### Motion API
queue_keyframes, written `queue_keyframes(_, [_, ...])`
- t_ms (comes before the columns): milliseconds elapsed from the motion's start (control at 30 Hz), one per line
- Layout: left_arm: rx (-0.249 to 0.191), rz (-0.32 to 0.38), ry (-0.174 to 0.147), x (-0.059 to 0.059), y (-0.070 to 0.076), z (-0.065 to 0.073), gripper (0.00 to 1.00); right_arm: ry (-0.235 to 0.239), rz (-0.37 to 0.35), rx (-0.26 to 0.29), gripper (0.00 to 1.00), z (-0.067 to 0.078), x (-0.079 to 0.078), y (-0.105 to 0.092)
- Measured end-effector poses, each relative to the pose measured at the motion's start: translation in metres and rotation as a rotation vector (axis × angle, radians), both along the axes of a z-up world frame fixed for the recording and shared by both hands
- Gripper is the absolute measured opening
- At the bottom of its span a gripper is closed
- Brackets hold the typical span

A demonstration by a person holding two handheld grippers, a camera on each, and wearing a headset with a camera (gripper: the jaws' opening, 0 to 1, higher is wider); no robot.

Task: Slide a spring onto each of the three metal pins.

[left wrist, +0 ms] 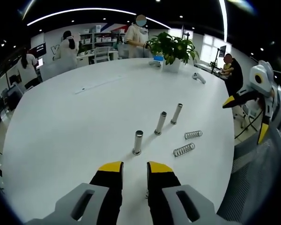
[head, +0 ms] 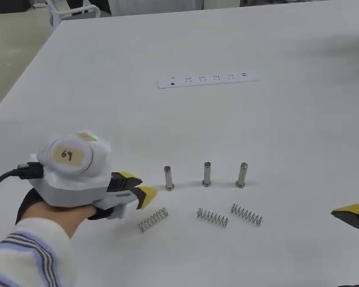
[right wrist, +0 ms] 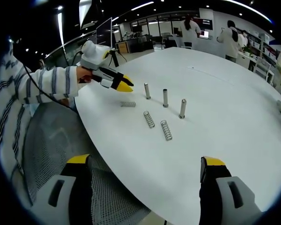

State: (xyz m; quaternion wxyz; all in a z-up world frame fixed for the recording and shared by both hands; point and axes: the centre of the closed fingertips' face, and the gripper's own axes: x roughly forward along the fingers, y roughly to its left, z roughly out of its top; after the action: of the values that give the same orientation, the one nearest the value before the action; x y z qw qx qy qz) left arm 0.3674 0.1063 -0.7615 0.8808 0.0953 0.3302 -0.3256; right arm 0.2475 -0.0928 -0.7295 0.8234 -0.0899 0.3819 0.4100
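My left gripper (head: 139, 186) hovers low over the white table (head: 287, 119). Its jaws stand a narrow gap apart with nothing between them, tips aimed at the left pin (head: 168, 178), which stands upright just ahead. The middle pin (head: 207, 173) and right pin (head: 242, 174) stand in the same row beyond it, all three bare. The three springs lie flat on the side of that row toward the table's near edge. The left spring (head: 153, 219) is just beside my left tips, and the middle spring (head: 212, 217) and right spring (head: 246, 214) lie further along. My hand (head: 54, 212), in a striped sleeve (head: 24, 257), holds the left gripper from behind. My right gripper (right wrist: 145, 161) sits at the table's near edge, jaws spread wide and empty, well apart from pins and springs.
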Motion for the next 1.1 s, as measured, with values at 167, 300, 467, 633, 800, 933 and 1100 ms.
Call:
queue_keyframes(167, [0.007, 0.002, 0.005, -0.007, 0.004, -0.002, 0.12, 0.004, 0.001, -0.003, 0.94, 0.0, 0.0, 0.0])
queue_keyframes(300, [0.013, -0.014, 0.031, -0.013, 0.005, -0.01, 0.12, 0.002, 0.003, -0.004, 0.94, 0.001, 0.0, 0.0])
queue_keyframes(467, [0.01, -0.018, 0.054, -0.019, 0.007, -0.017, 0.12, 0.002, 0.007, -0.005, 0.94, 0.002, -0.001, 0.001])
queue_keyframes(633, [0.006, -0.032, 0.069, -0.025, 0.004, -0.019, 0.12, 0.006, 0.007, -0.011, 0.94, 0.0, -0.001, 0.001])
queue_keyframes(800, [0.009, -0.049, 0.08, -0.03, 0.001, -0.024, 0.12, 0.005, 0.006, -0.011, 0.94, 0.0, -0.001, 0.0])
queue_keyframes(933, [0.003, -0.057, 0.096, -0.034, -0.001, -0.027, 0.11, 0.01, 0.006, -0.014, 0.93, -0.001, -0.002, 0.0])
queue_keyframes(1100, [0.005, -0.059, 0.104, -0.037, -0.002, -0.029, 0.11, 0.016, 0.005, -0.015, 0.93, -0.002, -0.004, -0.001])
